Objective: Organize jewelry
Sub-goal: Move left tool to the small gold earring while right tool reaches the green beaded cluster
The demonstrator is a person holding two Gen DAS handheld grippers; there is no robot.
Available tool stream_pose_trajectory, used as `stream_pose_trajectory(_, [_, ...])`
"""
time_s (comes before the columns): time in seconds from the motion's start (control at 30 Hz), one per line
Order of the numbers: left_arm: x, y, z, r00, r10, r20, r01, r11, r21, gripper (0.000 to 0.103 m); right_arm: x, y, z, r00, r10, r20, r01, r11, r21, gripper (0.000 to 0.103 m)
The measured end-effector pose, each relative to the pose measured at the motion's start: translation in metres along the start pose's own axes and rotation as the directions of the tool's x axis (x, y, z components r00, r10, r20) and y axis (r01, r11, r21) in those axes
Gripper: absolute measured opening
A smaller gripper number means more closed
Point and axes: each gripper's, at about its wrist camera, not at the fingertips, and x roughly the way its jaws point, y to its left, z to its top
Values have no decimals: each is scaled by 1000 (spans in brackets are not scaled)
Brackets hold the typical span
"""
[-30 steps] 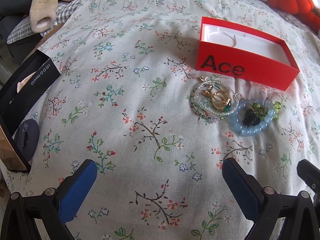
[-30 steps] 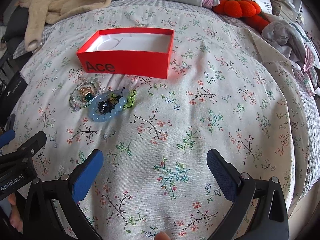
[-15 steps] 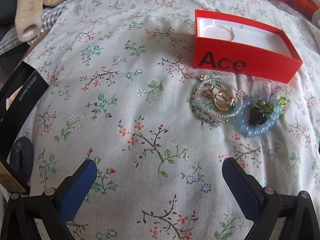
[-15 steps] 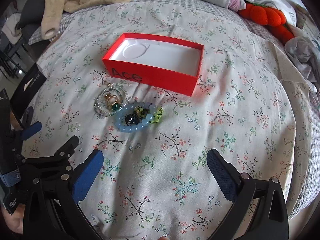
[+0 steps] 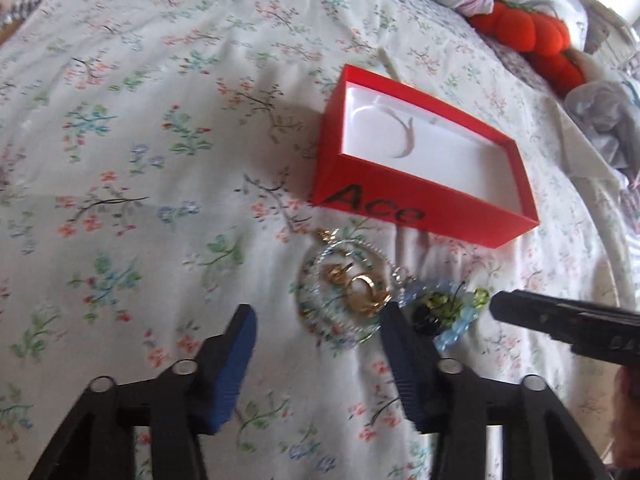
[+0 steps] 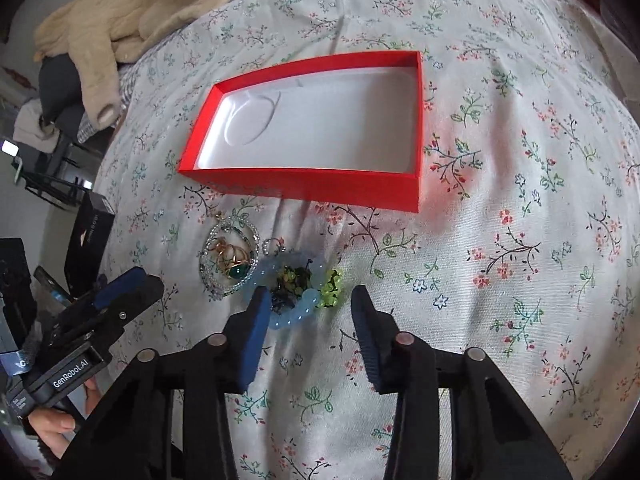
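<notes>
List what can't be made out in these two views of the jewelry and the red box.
- Left view: motion blur smears the gold rings; their number is unclear.
- Left view: the left tongs' finger covers part of the blue bracelet.
- Right view: the right tongs' finger hides the bracelet's near edge.
- Right view: the box's lettering can't be read on its foreshortened front wall.

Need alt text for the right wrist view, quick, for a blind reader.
The right gripper, jaws closing on nothing yet, hangs just short of a blue bead bracelet on a floral bedspread. An open, empty red box lies just beyond.
</notes>
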Motion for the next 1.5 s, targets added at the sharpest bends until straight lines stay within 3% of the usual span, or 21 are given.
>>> stream_pose_trajectory(0.13, [19, -1, 9, 999, -25, -34, 25, 1000, -15, 36, 5, -8, 4, 1000, 27, -10, -26, 999, 41, 29])
stream_pose_trajectory(0.2, [28, -3, 13, 999, -14, -42, 13, 1000, -12, 35, 5, -8, 6, 999, 41, -10, -40, 998, 42, 28])
stream_pose_trajectory(0.37, [49, -4, 18, 997, 18, -77, -19, 1000, -9, 17, 18, -14, 8, 998, 55, -39, -52, 995, 80, 28])
stream_pose_trajectory(0.53, [56, -10, 18, 996, 54, -75, -54, 998, 11, 6, 26, -18, 10, 997, 55, -51, -49, 994, 101, 24])
stream_pose_trajectory(0.63, [56, -14, 19, 996, 54, -70, -53, 998, 22, 1, 25, -16, 10, 997, 58, -45, -54, 994, 90, 15])
stream_pose_trajectory(0.67, [54, -14, 18, 996, 57, -68, -55, 998, 27, 0, 24, -15, 9, 998, 54, -42, -50, 995, 86, 11])
stream_pose_trajectory(0.9, [37, -13, 11, 998, 58, -39, -57, 998, 24, 0, 11, -7, 9, 1000, 24, -5, -24, 999, 45, 11])
stream_pose_trajectory(1.3, [-19, -2, -1, 997, 68, 44, -69, 997, 21, 0, -39, 10, 0, 990, 85, 109, -85, 996, -6, 10])
stream_pose_trajectory(1.5, [-22, 8, -16, 996, 85, 33, -85, 996, 2, 0, -51, 5, -4, 987, 107, 122, -109, 994, 10, 10])
